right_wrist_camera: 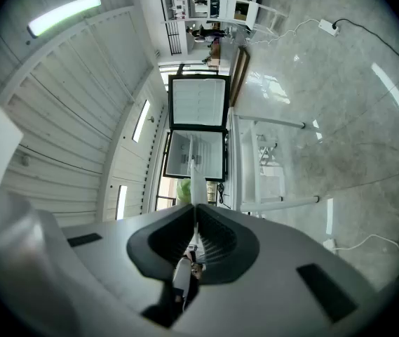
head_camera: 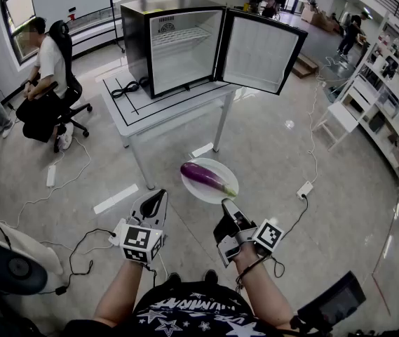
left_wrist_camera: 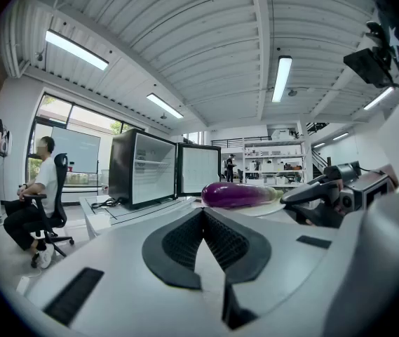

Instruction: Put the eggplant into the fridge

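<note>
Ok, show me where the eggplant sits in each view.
Head view: eggplant mid-frame, on a plate.
Left gripper view: eggplant mid-frame, right of the fridge.
Right gripper view: not clearly in it.
Shared landmark: the open fridge, seen in all three.

I could read no clear wording anywhere. My black star-printed shirt carried white block letters too warped to spell out. The black mini fridge bore a small label too tiny to read.
</note>
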Demonstrator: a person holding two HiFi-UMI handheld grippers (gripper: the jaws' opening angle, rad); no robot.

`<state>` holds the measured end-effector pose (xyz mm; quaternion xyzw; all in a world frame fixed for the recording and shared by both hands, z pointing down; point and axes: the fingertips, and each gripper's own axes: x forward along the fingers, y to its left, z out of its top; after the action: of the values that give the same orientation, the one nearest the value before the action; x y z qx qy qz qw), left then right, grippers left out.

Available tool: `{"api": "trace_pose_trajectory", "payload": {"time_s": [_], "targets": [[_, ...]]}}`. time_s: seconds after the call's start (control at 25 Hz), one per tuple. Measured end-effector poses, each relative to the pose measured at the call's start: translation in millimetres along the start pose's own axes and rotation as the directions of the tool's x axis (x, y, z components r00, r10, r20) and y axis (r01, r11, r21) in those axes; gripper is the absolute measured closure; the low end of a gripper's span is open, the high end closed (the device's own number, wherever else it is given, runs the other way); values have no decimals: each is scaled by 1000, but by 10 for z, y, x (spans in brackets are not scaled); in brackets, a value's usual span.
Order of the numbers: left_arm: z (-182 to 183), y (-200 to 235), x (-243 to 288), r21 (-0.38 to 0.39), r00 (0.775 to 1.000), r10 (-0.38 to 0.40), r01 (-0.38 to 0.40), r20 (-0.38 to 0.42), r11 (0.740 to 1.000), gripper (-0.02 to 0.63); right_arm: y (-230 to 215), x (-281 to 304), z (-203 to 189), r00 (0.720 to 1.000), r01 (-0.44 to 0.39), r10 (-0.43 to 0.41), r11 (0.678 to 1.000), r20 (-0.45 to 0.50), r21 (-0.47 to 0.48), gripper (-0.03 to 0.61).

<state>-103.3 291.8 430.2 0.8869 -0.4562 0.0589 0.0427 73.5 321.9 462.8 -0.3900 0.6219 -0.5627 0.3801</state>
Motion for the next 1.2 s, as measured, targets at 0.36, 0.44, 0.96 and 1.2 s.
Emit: {"api": "trace_pose_trajectory", "payload": {"time_s": [0.36,0.44,0.96,1.2], "targets": [[69,-38,60,12,1000,-13,13,10,1000,604,24,-13,44,1000,-4,3,1000,7,3,560],[73,-60,69,12,1000,-15,15,10,1000,604,29,-32,56,1000,-2,2,1000,6,2,560],[32,-17,44,12,1000,-20,20,3,1000,604,11,-14,4,1000,13,-13,1000,5,-3,560],[29,9,-80,6,1000,-14,14,1,1000,604,38,-19,-122,1000,14,-14,1000,-11,-15,560]]}}
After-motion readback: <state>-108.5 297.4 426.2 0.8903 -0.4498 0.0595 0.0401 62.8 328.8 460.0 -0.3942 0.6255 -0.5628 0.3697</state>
